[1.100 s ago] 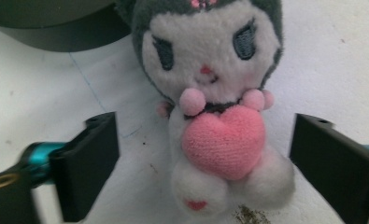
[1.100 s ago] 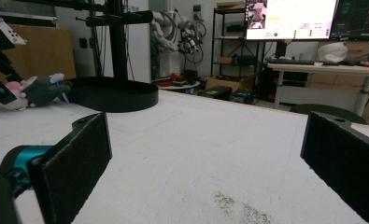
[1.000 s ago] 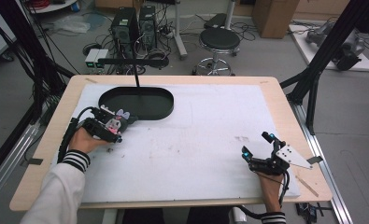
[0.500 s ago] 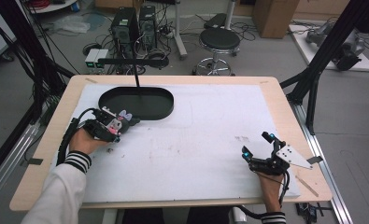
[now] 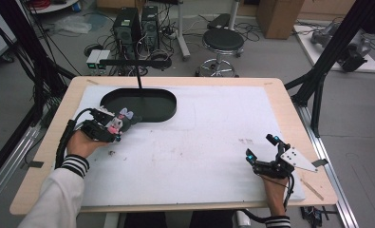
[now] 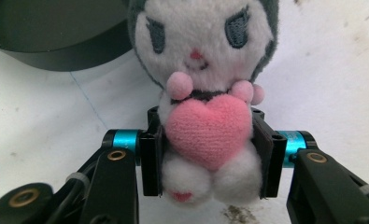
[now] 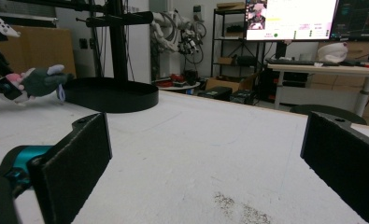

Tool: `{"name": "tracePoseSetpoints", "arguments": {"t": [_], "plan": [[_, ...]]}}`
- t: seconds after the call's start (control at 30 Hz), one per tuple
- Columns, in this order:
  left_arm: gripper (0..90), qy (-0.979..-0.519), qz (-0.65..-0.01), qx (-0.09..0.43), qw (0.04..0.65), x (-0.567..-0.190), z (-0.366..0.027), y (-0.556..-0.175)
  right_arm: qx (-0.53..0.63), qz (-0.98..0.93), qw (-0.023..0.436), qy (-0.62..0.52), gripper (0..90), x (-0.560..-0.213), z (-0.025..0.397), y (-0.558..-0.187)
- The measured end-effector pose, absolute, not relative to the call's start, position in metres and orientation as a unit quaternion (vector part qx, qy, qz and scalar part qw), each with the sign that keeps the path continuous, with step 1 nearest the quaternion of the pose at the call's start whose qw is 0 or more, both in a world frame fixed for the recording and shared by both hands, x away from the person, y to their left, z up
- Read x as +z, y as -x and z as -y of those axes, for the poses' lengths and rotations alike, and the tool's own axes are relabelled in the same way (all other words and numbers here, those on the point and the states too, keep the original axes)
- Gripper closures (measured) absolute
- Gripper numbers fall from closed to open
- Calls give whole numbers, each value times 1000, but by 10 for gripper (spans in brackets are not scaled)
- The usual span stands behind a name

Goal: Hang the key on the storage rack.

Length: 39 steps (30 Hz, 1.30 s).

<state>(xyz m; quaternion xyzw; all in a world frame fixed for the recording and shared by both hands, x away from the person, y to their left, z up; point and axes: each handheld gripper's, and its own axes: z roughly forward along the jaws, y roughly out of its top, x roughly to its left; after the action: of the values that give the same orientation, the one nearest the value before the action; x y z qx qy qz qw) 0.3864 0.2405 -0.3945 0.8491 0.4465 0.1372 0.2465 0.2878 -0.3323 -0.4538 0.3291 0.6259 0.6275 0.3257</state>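
The left tongs (image 6: 205, 158) grip a plush toy (image 6: 205, 79) around its body, just beside the black oval tray (image 5: 138, 102), slightly nearer it than before. The right tongs (image 5: 261, 153) rest spread apart, unmoved, on the counter (image 5: 213, 123).

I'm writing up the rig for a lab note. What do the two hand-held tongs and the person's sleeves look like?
Both tongs, left and right, are black with flat black pads and bright blue fittings. Black cables trail from each. The right one carries a grey three-cornered plate. The sleeve is white with black-and-white striped cuffs.
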Motion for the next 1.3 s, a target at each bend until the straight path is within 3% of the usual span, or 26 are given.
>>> {"name": "tracePoseSetpoints", "arguments": {"t": [0.53,1.3], "plan": [[551,-814,-454,184,312,-354,-254,-386,627,-625,329,-327,9,-454,332,-288],[551,-791,-460,230,332,-302,-256,-407,628,-625,324,-332,9,-454,333,-288]]}}
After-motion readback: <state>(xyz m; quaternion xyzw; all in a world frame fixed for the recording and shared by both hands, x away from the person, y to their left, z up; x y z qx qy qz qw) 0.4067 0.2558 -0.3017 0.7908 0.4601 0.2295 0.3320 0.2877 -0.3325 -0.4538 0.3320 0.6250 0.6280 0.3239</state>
